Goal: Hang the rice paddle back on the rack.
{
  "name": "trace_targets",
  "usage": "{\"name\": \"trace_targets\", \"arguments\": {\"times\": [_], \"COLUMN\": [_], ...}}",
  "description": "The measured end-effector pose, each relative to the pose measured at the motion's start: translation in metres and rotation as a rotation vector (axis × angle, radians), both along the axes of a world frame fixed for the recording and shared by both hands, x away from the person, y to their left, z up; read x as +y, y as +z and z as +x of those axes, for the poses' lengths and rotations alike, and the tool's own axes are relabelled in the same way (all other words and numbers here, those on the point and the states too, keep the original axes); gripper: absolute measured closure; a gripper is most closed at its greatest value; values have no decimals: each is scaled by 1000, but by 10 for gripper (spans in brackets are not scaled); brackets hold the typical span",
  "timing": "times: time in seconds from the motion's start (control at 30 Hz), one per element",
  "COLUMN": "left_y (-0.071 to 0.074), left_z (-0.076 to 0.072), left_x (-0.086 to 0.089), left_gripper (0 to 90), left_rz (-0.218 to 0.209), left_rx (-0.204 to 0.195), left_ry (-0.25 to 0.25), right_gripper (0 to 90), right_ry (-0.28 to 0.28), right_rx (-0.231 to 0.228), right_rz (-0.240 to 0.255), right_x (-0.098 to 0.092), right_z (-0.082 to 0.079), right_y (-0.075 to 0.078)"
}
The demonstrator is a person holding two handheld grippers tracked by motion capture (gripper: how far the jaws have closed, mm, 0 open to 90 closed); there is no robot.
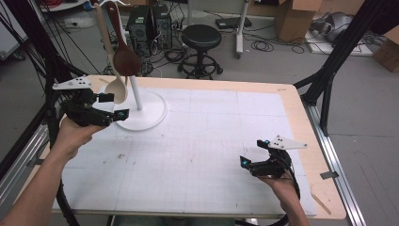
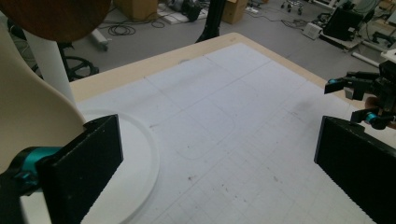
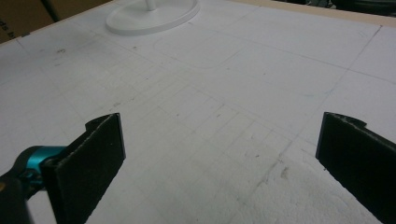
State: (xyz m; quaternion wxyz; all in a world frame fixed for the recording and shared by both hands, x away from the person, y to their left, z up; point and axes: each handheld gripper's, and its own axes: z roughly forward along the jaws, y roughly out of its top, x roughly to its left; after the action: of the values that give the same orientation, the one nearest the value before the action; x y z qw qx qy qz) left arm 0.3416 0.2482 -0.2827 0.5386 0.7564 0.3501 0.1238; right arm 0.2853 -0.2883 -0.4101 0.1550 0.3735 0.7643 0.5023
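Jaws of the left gripper (image 1: 109,106) stand spread wide with nothing between them, and the jaws of the right gripper (image 1: 256,154) are spread just as wide over bare table. In the left gripper view, the cream-coloured plastic spoon's bowl (image 2: 32,116) sits just outside the left-hand jaw, beside it rather than between the pads. From above, that pale cream spoon (image 1: 112,61) hangs bowl-down, its long axis near upright and leaning a little, next to a dark brown wooden spoon (image 1: 123,47) on the white stand with a thin post and round flat base (image 1: 153,110). The left gripper is right at the cream spoon's bowl; the right gripper rests well apart near the table's (image 1: 211,141) front right edge. Any grasp would likely call for the left jaws to shift sideways toward the bowl.
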Motion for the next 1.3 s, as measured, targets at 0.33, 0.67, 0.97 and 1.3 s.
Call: {"name": "trace_targets", "arguments": {"times": [0.33,0.67,0.97,1.3], "left_y": [-12,-25,-41,-54], "left_z": [-8,-17,-25,-35], "left_x": [-5,-6,-7,-7], "left_gripper": [17,17,17,17], "left_rz": [6,8,19,41], "left_rx": [5,9,25,31], "left_ry": [-6,-2,-3,-9], "right_gripper": [6,6,6,6], "right_ry": [-3,-3,-5,-5], "right_rx": [-6,-5,-10,-5], "right_rz": [2,4,2,-2], "right_x": [-1,-1,-2,-1], "right_z": [-1,-2,-3,-4], "right_y": [1,2,2,1]}}
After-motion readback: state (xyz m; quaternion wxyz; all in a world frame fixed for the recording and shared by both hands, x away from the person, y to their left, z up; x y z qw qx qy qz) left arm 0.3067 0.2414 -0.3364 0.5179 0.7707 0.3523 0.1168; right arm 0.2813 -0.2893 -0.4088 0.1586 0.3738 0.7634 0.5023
